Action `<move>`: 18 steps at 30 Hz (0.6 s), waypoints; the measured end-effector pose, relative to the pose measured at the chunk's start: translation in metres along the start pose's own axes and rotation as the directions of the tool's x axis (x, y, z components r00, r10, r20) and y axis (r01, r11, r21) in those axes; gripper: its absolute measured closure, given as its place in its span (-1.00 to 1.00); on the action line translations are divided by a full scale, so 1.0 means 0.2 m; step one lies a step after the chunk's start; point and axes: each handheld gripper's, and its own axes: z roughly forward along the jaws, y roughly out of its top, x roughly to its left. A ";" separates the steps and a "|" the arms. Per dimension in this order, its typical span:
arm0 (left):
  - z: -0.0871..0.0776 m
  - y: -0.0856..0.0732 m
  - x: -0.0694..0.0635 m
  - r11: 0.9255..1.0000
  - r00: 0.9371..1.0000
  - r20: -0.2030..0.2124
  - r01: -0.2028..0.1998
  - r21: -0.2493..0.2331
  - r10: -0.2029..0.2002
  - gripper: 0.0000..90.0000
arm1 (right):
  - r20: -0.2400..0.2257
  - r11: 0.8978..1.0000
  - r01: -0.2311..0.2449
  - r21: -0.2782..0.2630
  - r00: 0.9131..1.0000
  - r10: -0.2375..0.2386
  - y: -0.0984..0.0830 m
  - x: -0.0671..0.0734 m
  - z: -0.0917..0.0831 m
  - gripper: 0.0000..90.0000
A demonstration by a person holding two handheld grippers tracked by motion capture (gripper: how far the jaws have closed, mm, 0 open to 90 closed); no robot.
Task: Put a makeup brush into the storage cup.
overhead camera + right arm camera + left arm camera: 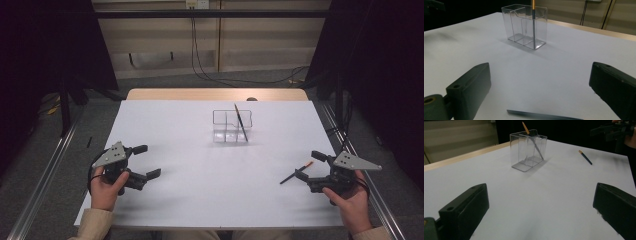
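White sheet covers the table, w/ bare wood left showing along the far edge. A clear plastic holder w/ several compartments is set upright near the middle, towards the far side; one pencil is already stood in its right-hand end, leaning, orange tip up.

The left gripper is held low at the near-left, well apart from everything, jaws spread wide, nothing gripped. The right gripper is held at the near-right, jaws also wide apart and empty, w/ the loose pencil lying flat on the sheet just in front of it; in the right gripper view the pencil's dark shaft is seen crossing low between the two jaws, approx. crosswise to them.

Step in hand is judged to be the pickup of the loose pencil for the holder. It is best done by lowering the jaws until the tips nearly touch the sheet, one jaw each side of the shaft, then closing slowly near the shaft's middle so it is not rolled or flicked away. Afterwards it should be tilted upright before being dropped into a compartment.
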 end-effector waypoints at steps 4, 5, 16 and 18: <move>0.02 0.01 0.00 1.000 1.000 0.010 -0.002 -0.010 0.002 -0.99 | 0.010 1.000 0.002 0.000 1.000 -0.002 0.00 0.01 -0.02 -0.92; 0.02 0.01 0.00 1.000 1.000 0.010 -0.003 -0.012 0.003 -0.99 | 0.011 1.000 0.004 0.003 1.000 -0.004 0.00 0.01 -0.02 -0.92; 0.01 0.01 -0.01 1.000 1.000 0.017 -0.001 -0.021 0.002 -0.99 | 0.035 1.000 -0.013 0.018 0.999 0.013 0.00 0.00 -0.02 -0.92; 0.01 0.01 -0.01 1.000 1.000 0.017 -0.002 -0.022 0.003 -0.99 | 0.036 1.000 -0.021 0.020 0.999 0.021 0.00 -0.01 -0.01 -0.92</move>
